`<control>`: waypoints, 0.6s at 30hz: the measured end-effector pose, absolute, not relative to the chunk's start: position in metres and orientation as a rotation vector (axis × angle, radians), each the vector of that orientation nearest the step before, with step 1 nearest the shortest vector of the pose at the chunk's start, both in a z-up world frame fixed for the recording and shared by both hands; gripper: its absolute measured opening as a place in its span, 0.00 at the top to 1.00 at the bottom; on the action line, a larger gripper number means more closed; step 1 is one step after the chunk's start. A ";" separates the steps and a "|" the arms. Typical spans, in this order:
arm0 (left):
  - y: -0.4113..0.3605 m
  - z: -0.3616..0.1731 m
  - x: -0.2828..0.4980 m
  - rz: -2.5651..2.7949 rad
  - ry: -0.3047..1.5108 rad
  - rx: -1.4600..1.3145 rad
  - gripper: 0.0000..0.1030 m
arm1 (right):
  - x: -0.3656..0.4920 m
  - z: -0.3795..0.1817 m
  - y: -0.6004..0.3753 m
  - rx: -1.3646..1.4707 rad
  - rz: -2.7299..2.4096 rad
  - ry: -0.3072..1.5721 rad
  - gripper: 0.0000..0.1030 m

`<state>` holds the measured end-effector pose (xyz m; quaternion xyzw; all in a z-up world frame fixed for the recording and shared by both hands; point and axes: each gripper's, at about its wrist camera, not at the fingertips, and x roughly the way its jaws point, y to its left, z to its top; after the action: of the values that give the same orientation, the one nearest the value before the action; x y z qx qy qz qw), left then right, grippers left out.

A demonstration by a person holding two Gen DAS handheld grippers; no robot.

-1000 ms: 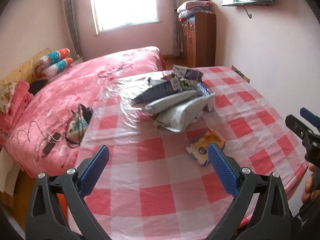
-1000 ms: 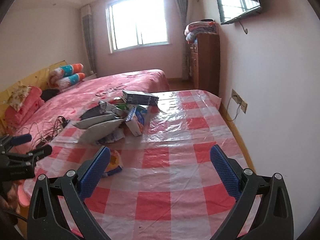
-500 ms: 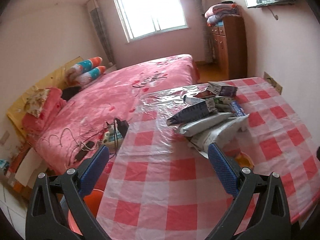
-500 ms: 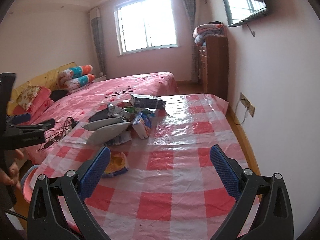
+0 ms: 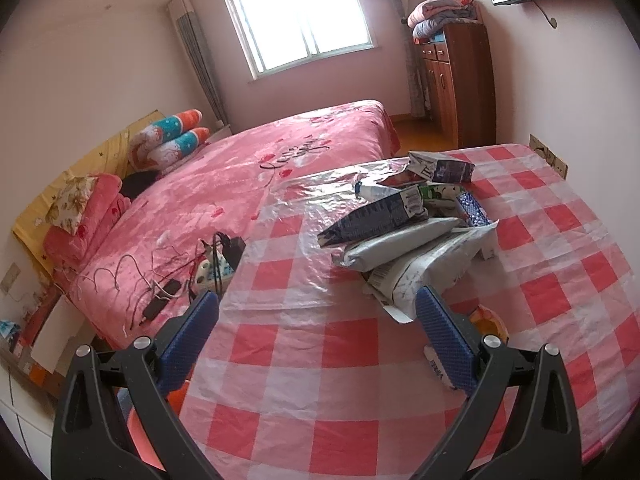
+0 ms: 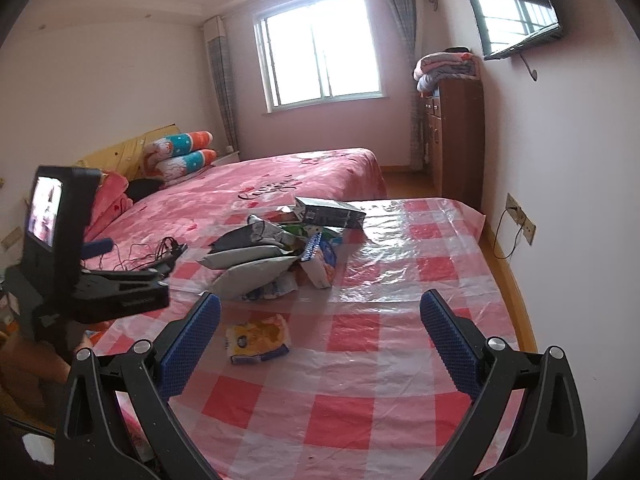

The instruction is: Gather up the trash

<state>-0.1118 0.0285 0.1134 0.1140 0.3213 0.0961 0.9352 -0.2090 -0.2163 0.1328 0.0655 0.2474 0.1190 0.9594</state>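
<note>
Trash pile (image 6: 280,256) on checked table (image 6: 400,320) — both grippers' fingers (image 5: 444,340) apart.

Home bedroom: pink bed (image 6: 280,188), pillows (image 6: 180,152), wardrobe (image 6: 456,140), probably wall TV (image 6: 516,8).

Both wrist views from above the near table (image 5: 320,360) edge, toward the window (image 6: 320,48), sharing the trash pile (image 5: 408,232)

From my feed there's a table with a red-and-white checked plastic cloth (image 6: 400,320). On it sits a heap of mailer bags and cartons (image 6: 276,248), plus a crumpled yellow wrapper (image 6: 258,338) lying apart, closer to me. A dark box (image 6: 330,212) sits at the heap's far side.
</note>
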 end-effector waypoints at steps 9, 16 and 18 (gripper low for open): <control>0.049 0.104 -0.119 0.158 0.650 0.214 0.04 | -0.212 0.124 -0.201 0.179 0.256 0.504 0.04; 0.071 0.097 -0.120 0.117 0.652 0.191 0.04 | -0.201 0.118 -0.186 0.150 0.251 0.515 0.04; 0.077 0.095 -0.120 0.105 0.650 0.186 0.04 | -0.198 0.115 -0.181 0.131 0.263 0.515 0.04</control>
<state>-0.1204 0.0770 0.0948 0.0911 0.3186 0.0517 0.9421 -0.1985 -0.1806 0.1154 0.0644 0.2539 0.1293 0.9564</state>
